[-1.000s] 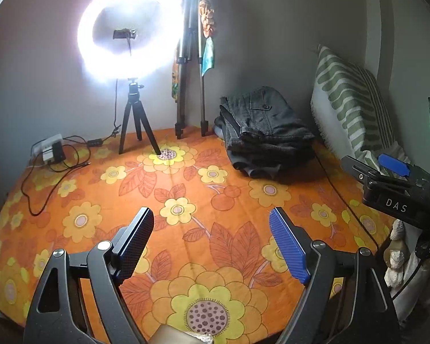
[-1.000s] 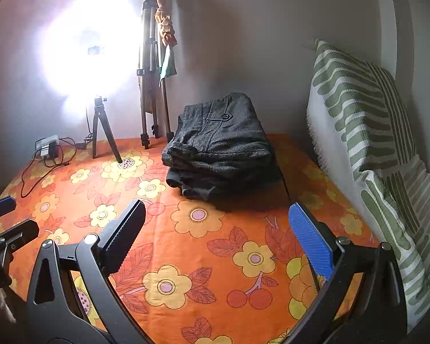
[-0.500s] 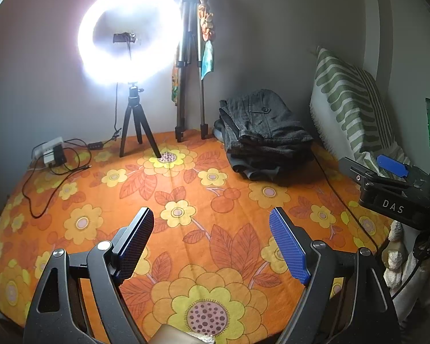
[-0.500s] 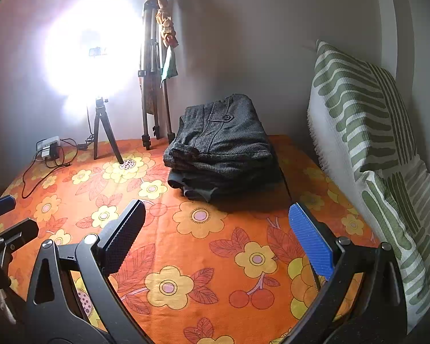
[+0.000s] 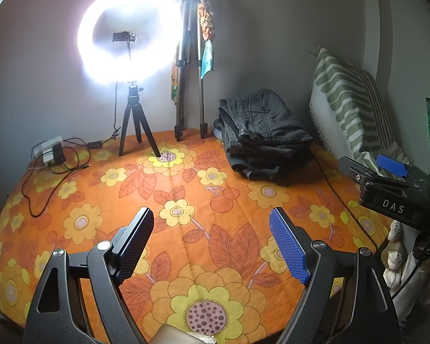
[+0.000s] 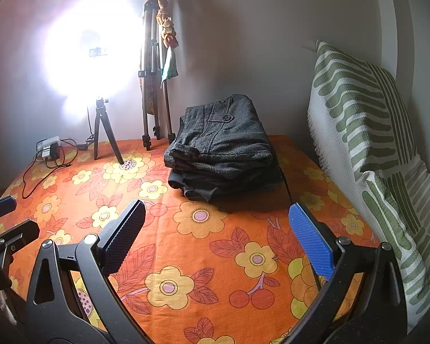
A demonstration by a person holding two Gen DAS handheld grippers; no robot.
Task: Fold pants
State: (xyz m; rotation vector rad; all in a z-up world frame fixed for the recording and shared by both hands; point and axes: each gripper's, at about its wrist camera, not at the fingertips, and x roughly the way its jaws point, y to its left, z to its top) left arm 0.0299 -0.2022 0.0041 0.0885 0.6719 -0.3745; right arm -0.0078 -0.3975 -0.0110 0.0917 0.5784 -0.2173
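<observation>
Lying folded, pants (image 6: 220,146) sit well beyond both spread, empty claws: left claw (image 5: 212,246); right claw (image 6: 218,238).

Ring light (image 6: 91,57) ahead-left of right gripper (image 6: 218,238) blown out, phone mount unreadable. Lower garments in pants stack (image 6: 223,154) hidden under top pair. Right gripper (image 5: 387,189) body cropped by frame edge, right of left gripper (image 5: 212,243).

left tool (image 5: 212,229) spread wide, right tool (image 6: 218,223) likewise
</observation>
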